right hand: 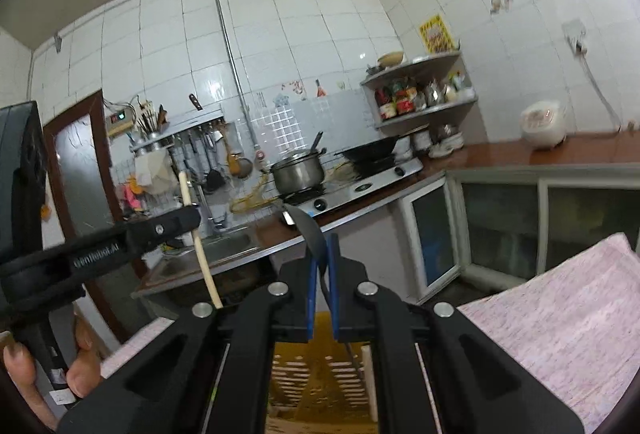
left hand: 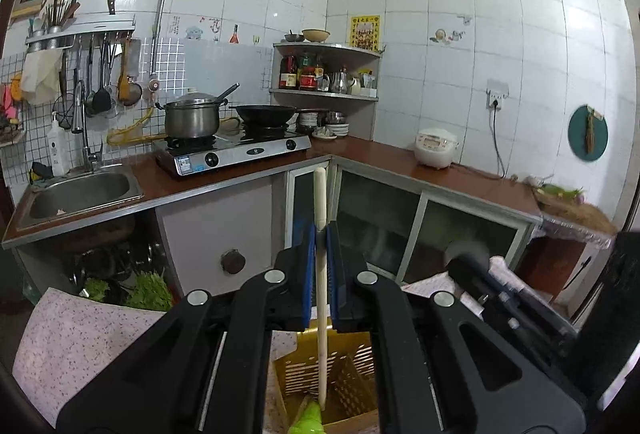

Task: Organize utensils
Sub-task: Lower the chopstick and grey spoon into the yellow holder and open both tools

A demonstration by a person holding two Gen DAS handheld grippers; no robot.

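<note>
My left gripper (left hand: 320,234) is shut on the cream handle (left hand: 321,201) of a long utensil. The handle stands nearly upright, and its green head (left hand: 308,418) hangs low inside a yellow slotted basket (left hand: 352,374). My right gripper (right hand: 322,246) is shut on a dark, flat utensil handle (right hand: 308,228) that sticks up past the fingertips, over the same yellow basket (right hand: 320,374). In the right wrist view the left gripper (right hand: 186,220) reaches in from the left with the cream handle (right hand: 202,258), held by a person's hand (right hand: 82,358). The right gripper (left hand: 476,266) shows blurred in the left wrist view.
The basket rests on a pink speckled tabletop (left hand: 80,334). Beyond it runs an L-shaped counter with a sink (left hand: 80,189), a gas stove (left hand: 236,149) carrying a pot and a wok, a corner shelf (left hand: 324,73) and a rice cooker (left hand: 436,147). A wall rack (left hand: 80,33) holds hanging utensils.
</note>
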